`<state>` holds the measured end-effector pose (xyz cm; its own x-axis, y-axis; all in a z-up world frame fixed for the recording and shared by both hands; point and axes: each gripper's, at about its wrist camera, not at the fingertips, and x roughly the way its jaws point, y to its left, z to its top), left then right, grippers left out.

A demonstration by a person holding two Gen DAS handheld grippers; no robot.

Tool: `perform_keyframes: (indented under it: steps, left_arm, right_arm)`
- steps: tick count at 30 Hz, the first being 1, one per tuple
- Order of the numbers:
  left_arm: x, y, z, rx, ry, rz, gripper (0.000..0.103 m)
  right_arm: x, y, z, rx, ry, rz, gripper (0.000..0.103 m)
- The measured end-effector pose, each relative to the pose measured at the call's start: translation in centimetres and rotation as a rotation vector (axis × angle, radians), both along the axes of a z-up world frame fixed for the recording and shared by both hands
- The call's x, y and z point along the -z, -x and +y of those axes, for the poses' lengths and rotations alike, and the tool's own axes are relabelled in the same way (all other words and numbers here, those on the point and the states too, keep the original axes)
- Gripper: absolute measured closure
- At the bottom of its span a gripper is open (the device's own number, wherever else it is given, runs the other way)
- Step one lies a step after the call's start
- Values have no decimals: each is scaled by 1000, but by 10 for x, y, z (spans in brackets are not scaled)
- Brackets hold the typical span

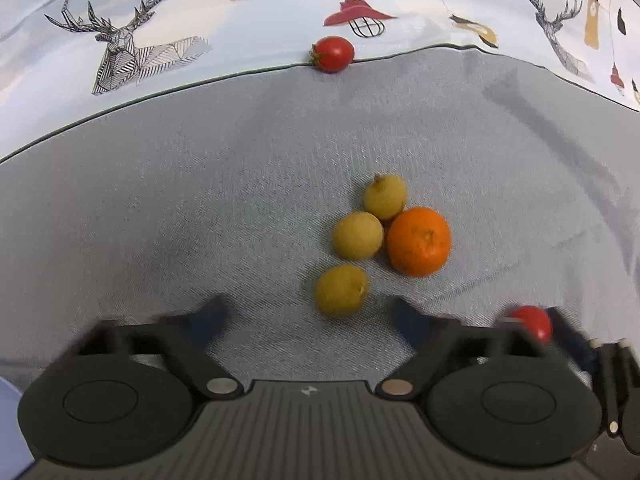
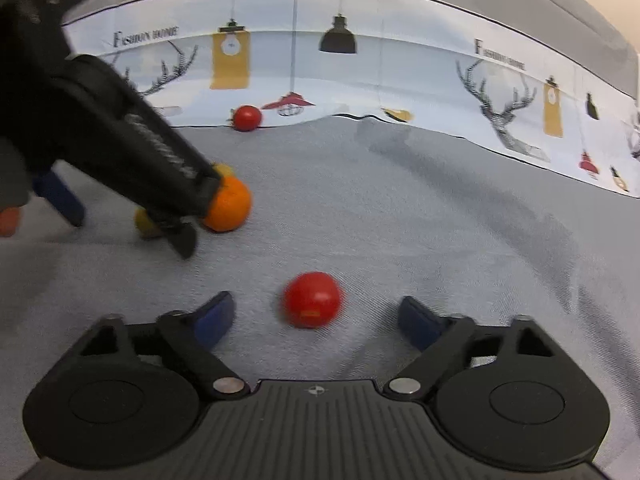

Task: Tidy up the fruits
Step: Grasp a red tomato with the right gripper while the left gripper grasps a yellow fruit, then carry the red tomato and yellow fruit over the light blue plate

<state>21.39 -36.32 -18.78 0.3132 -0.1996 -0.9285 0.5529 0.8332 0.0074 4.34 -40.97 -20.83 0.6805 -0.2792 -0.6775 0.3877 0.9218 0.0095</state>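
Three yellow-green round fruits [image 1: 357, 235] and an orange [image 1: 419, 241] lie clustered on the grey cloth [image 1: 160, 208]. My left gripper [image 1: 310, 314] is open just short of the nearest yellow fruit [image 1: 341, 290]. A cherry tomato [image 1: 332, 53] lies at the cloth's far edge. My right gripper [image 2: 316, 314] is open with a second cherry tomato [image 2: 313, 299] lying between its fingers on the cloth; this tomato also shows in the left wrist view [image 1: 534, 322]. The left gripper's body [image 2: 120, 128] partly hides the orange [image 2: 228, 204] in the right wrist view.
A white printed tablecloth [image 1: 160, 32] with deer and lamp drawings lies beyond the grey cloth. The far tomato [image 2: 247, 117] sits at the border between the two cloths.
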Motion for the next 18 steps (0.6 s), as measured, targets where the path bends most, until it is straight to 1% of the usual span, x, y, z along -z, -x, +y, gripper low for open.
perform_keyframes:
  steps: [1,2,3,4,5,7,10,12,15,18]
  left_arm:
    - [-4,1,2,19,28,-14,55]
    - [-7,0,2,32,35,-13,75]
    - [-9,-2,5,30,39,7,75]
    - [-11,-4,8,22,58,31,75]
    - [-13,-4,12,21,70,37,75]
    - [-20,0,17,21,62,14,75]
    - [-37,8,31,6,71,22,75]
    - [-55,21,48,-6,81,16,75]
    - [-85,48,75,-15,92,23,75]
    - [-116,81,111,-17,93,-9,75]
  right_arm:
    - [-1,2,-1,-13,-29,-14,49]
    - [-3,2,-2,-14,-50,-28,61]
    - [-4,1,-2,-12,-50,-34,72]
    - [-4,0,-3,-9,-54,-36,72]
    - [-4,1,-5,7,-73,-47,73]
    - [-5,4,-9,49,-73,-55,73]
    - [-5,7,-17,110,-66,-73,73]
    - [-7,9,-20,133,-58,-91,73]
    - [-13,16,-19,134,-42,-107,73]
    - [-33,32,-12,125,-37,-107,73]
